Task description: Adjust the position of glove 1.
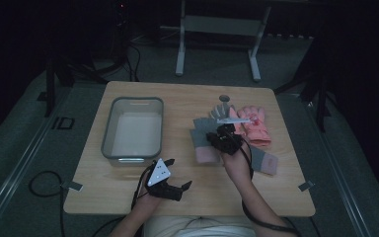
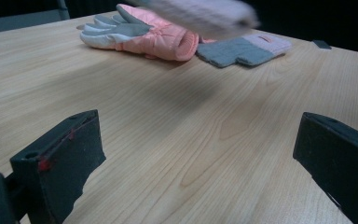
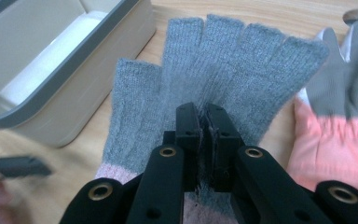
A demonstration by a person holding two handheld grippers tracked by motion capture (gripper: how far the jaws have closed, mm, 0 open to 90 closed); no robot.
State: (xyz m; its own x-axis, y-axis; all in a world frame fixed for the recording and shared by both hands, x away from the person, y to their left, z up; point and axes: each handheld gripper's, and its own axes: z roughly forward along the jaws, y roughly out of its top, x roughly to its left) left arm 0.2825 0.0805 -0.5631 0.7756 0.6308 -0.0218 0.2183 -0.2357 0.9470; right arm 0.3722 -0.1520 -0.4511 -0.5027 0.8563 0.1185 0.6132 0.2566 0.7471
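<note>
Looks like a dim lab or recording studio set up for data capture. Bare wooden desk (image 1: pixel 128 192) standing alone on grey carpet (image 1: pixel 24 148), dark surroundings, cables (image 1: pixel 44 185) across the floor, a metal frame (image 1: pixel 217 29) behind.

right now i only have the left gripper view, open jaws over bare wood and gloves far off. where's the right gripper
Observer: The right gripper is shut on the grey knit glove, pinching the knit near the base of its fingers.
Operator: is that the blurry thing at the top of my view
Observer: Probably. In the high view that glove sits under the right hand, left of the pink glove.
Operator: anything on the table i can't see
Observer: Yes, a grey bin stands on the table's left half, beyond your left gripper.
</note>
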